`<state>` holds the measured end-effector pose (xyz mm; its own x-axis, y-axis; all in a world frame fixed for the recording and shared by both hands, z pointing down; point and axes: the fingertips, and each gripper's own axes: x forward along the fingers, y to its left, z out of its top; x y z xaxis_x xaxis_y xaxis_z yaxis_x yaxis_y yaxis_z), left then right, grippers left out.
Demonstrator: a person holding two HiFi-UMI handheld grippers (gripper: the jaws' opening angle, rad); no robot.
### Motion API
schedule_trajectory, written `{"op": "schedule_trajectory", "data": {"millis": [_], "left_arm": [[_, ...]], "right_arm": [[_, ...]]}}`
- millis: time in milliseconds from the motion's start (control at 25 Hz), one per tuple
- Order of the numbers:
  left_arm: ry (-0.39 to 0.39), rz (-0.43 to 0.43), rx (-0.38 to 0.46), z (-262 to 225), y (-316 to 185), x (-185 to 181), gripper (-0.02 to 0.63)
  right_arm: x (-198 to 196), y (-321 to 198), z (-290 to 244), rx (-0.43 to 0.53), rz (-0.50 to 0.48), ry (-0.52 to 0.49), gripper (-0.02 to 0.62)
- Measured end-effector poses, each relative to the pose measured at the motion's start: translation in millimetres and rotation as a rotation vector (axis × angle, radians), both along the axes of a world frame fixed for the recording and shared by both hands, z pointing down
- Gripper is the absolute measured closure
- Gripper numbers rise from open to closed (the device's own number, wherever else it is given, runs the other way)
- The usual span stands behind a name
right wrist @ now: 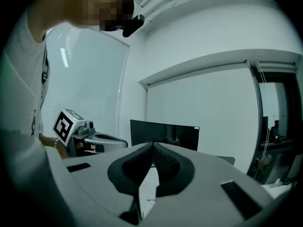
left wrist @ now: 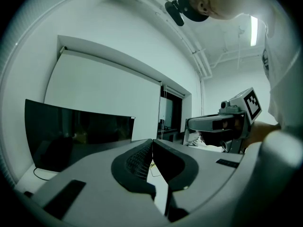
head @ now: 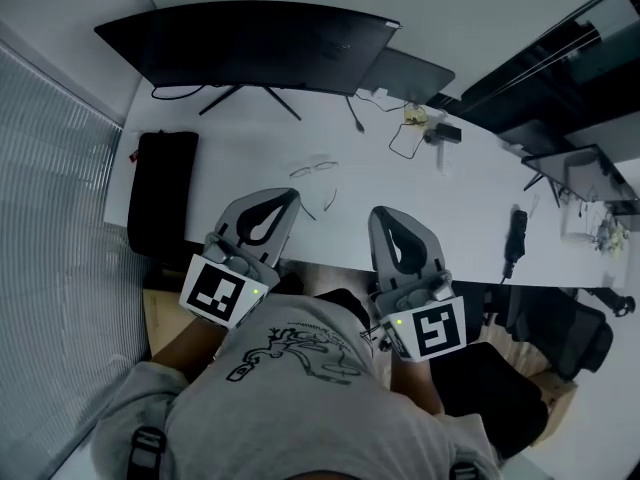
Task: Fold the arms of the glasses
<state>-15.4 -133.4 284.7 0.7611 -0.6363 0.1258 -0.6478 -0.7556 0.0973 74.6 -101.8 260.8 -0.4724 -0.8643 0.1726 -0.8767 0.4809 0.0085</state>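
Note:
The thin wire-framed glasses (head: 314, 167) lie on the white table (head: 240, 158), their arms spread open and pointing toward me. In the head view my left gripper (head: 291, 196) hovers at the table's near edge, just short and left of the glasses. My right gripper (head: 379, 213) is over the same edge, to their right. Both sets of jaws are pressed together with nothing between them, as the left gripper view (left wrist: 152, 141) and the right gripper view (right wrist: 152, 144) show. Neither gripper touches the glasses.
A wide dark monitor (head: 250, 43) stands at the back of the table, with a closed laptop (head: 405, 73) and cables (head: 405, 138) to its right. A black bag (head: 160, 193) lies at the left end. A dark handset-like object (head: 517, 230) sits near the right front edge.

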Motion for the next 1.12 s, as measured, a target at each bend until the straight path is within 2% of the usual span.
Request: {"op": "schedule_trajectory", "data": {"millis": [120, 240, 640, 800, 1120], "left_arm": [[-0.001, 0.019, 0.017, 9, -17, -2, 0.584], [-0.038, 0.044, 0.015, 27, -28, -2, 0.583], [-0.229, 0.03, -0.102, 146, -62, -12, 0.529], [-0.295, 0.058, -0.179, 201, -73, -12, 0.505], [-0.405, 0.117, -0.269, 284, -86, -8, 0.485]], "right_arm": [[-1, -15, 11, -0.01, 0.013, 0.009, 0.586], [4, -26, 24, -0.022, 0.033, 0.024, 0.586], [25, -53, 125, -0.162, 0.068, 0.1, 0.584], [32, -62, 181, -0.238, 0.075, 0.136, 0.584], [43, -69, 279, -0.376, 0.089, 0.166, 0.575]]}}
